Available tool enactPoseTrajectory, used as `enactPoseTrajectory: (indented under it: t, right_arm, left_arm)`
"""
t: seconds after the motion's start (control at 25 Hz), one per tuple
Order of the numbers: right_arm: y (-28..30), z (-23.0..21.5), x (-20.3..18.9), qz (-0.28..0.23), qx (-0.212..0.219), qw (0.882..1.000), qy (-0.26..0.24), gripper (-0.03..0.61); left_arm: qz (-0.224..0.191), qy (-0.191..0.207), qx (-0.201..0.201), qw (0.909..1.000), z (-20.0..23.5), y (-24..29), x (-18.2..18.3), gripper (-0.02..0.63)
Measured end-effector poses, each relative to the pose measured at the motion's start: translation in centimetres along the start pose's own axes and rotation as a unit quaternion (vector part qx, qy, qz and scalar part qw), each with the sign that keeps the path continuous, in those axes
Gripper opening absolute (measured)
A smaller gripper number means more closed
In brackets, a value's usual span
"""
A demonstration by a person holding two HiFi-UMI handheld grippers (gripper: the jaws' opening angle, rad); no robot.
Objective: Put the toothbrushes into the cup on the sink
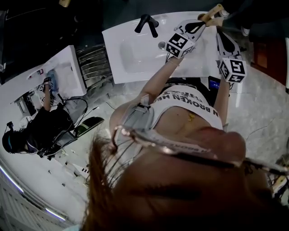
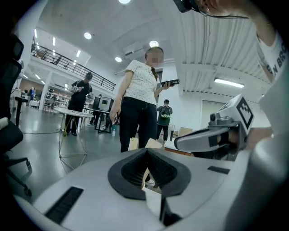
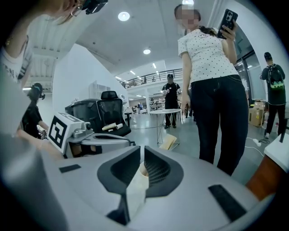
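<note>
Head view: a white sink [image 1: 135, 67] lies at the top of the frame. A black faucet [image 1: 146, 23] stands at its far edge and a round drain [image 1: 161, 45] sits in the basin. Both arms reach over the flat surface [image 1: 201, 61] to the right of the basin.

Left gripper [image 1: 201, 22]: its tips are at the far right corner of the sink. A wood-coloured toothbrush [image 1: 212, 12] sticks out past the tips, slanting up and right beyond the sink's edge. In the left gripper view the ribbed pads [image 2: 131, 169] are drawn almost together. Only a thin slit remains between them, and a tan sliver shows in it. This reads as clamped on the toothbrush.

Right gripper [image 1: 220, 32]: it is just beside the left one, at the sink's right edge, and points roughly the same way. In the right gripper view the jaws are likewise nearly closed, with a narrow gap. A small, rounded pale handle end [image 3: 142, 169] sits pinched between the pads. I cannot tell how far it runs on, and the head view shows nothing of it.

Each gripper view catches the other gripper alongside, close but apart.

Background: a standing person [image 3: 212, 81] in a dotted white top and dark trousers faces the sink, with a phone [image 3: 228, 20] raised in one hand. A second person [image 1: 40, 126] in black is at the lower left of the head view, at another white sink unit [image 1: 67, 76].
</note>
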State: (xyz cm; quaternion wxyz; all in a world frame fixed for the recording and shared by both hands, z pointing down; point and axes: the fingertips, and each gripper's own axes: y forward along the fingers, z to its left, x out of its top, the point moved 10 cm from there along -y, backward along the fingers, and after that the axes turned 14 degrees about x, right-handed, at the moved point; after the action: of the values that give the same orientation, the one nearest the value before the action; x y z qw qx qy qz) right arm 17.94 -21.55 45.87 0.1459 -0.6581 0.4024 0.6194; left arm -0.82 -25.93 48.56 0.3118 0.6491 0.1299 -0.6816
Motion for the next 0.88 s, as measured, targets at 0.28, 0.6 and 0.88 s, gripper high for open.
enactPoseTrajectory:
  t: [0.28,0.6,0.88]
  right_arm:
    - [0.9,2.4,1.3,-0.013,0.038,0.999,-0.022,0.044]
    - [2.3,5.0,4.2,-0.029,0.089,0.994,-0.06,0.04]
    - [2.3,6.8,6.3,-0.042,0.118,0.989,-0.082,0.04]
  left_arm:
    - [-0.006,-0.003,0.021,0.9997,-0.3,-4.3,1.6,0.014]
    - [-0.036,-0.017,0.037,0.9985,-0.3,-7.9,4.8,0.014]
    - [-0.061,-0.021,0.046,0.9969,-0.6,-10.7,7.6,0.014]
